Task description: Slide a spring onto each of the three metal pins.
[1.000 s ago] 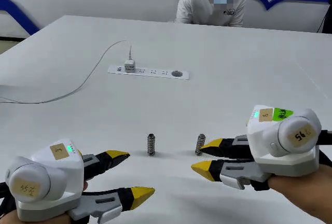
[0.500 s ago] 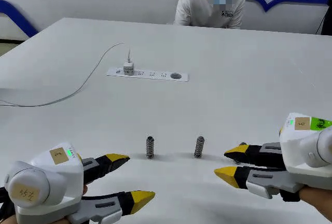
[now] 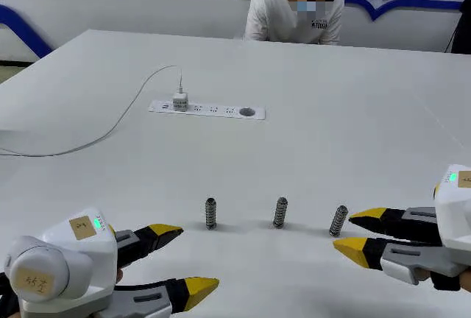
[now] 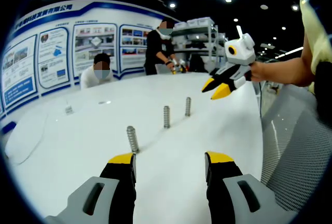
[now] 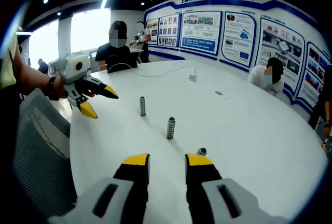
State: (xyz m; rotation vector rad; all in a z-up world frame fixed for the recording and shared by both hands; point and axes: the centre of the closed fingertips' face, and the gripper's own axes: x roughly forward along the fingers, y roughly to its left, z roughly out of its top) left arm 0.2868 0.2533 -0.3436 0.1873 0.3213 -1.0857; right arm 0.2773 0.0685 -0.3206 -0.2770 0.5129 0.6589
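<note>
White tabletop (image 3: 331, 112) stretched broad and open beyond both pairs of fingers, its far edge by a seated person (image 3: 287, 16). Left gripper (image 3: 199, 255) sat with jaws spread wide, empty, the nearest spring (image 3: 211, 213) just ahead of its upper tip. Right gripper (image 3: 343, 231) gaped more narrowly, also empty, tips just beside the third spring (image 3: 338, 220). The middle spring (image 3: 280, 212) stood upright between the two grippers.
</note>
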